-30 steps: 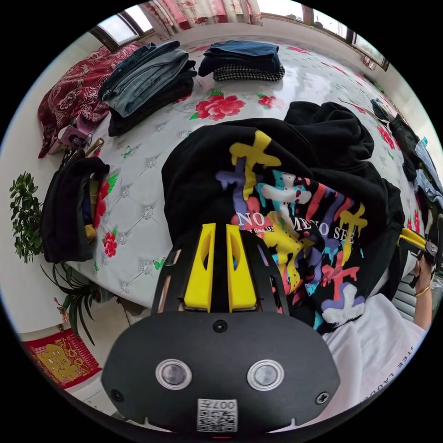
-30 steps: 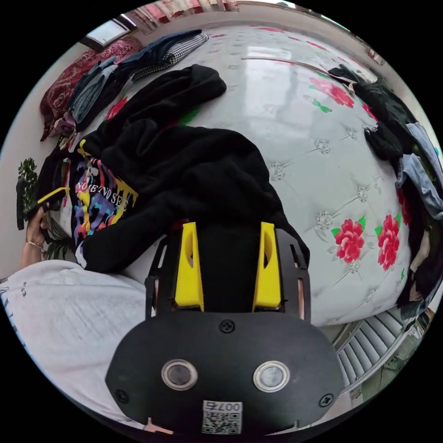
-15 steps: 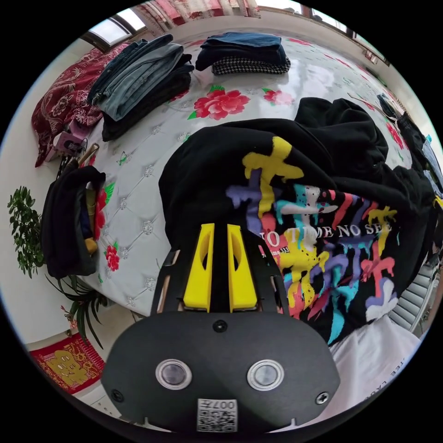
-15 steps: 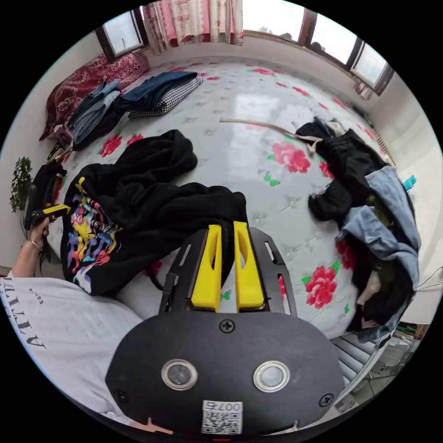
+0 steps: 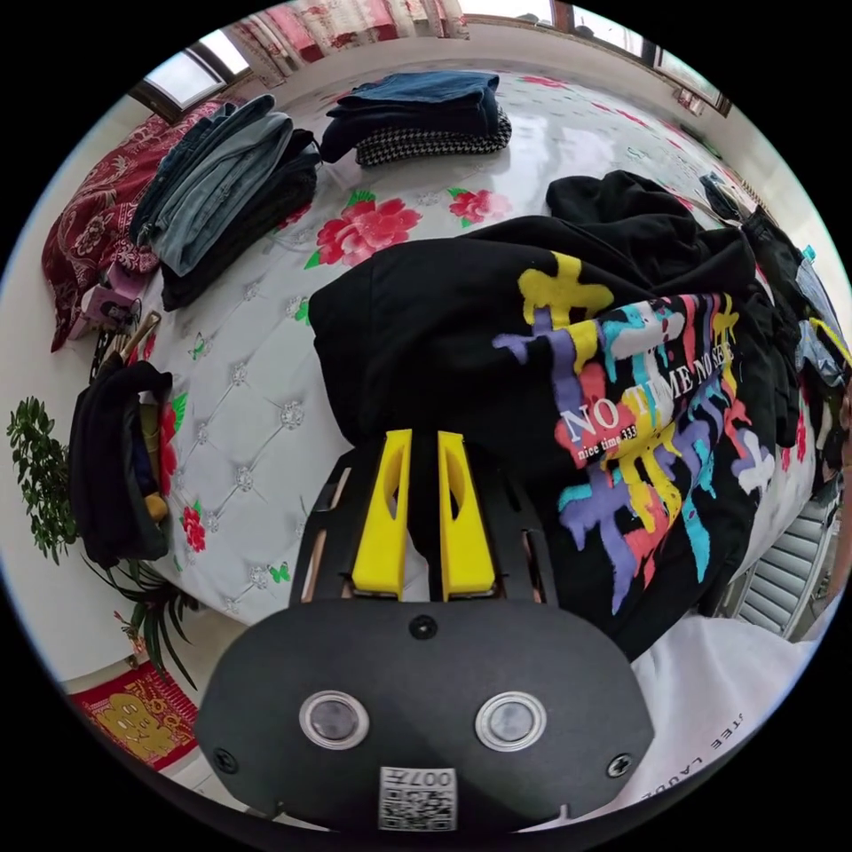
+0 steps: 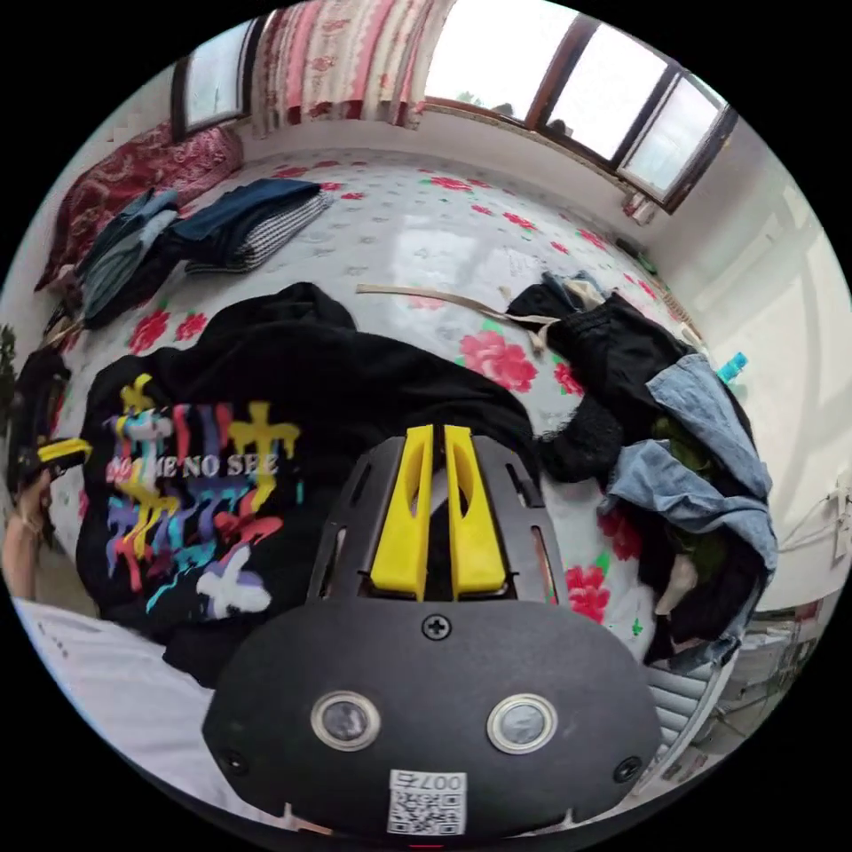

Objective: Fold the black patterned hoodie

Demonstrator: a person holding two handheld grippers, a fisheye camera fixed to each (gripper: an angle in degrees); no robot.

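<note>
The black hoodie (image 5: 461, 328) with a bright dripping-cross print (image 5: 648, 417) lies bunched on the flowered white bed (image 5: 257, 390). My left gripper (image 5: 424, 437) is shut on its black edge, with cloth pinched between the yellow jaws. In the right gripper view the hoodie (image 6: 355, 382) is stretched sideways with the print (image 6: 195, 497) facing the camera. My right gripper (image 6: 437, 432) is shut on the other black edge. The left gripper (image 6: 58, 451) also appears at the far left of that view, held by a hand (image 6: 25, 532).
Folded jeans (image 5: 222, 177) and a second folded stack (image 5: 417, 115) sit at the far side of the bed beside a red pillow (image 5: 89, 213). A loose pile of dark and denim clothes (image 6: 692, 444) and a beige strap (image 6: 426, 297) lie on the right. A black bag (image 5: 115, 470) hangs off the bed's edge.
My right gripper went from open around the black cloth to shut on it. Both grippers drew apart and rose, pulling the hoodie wider with the print spread out.
</note>
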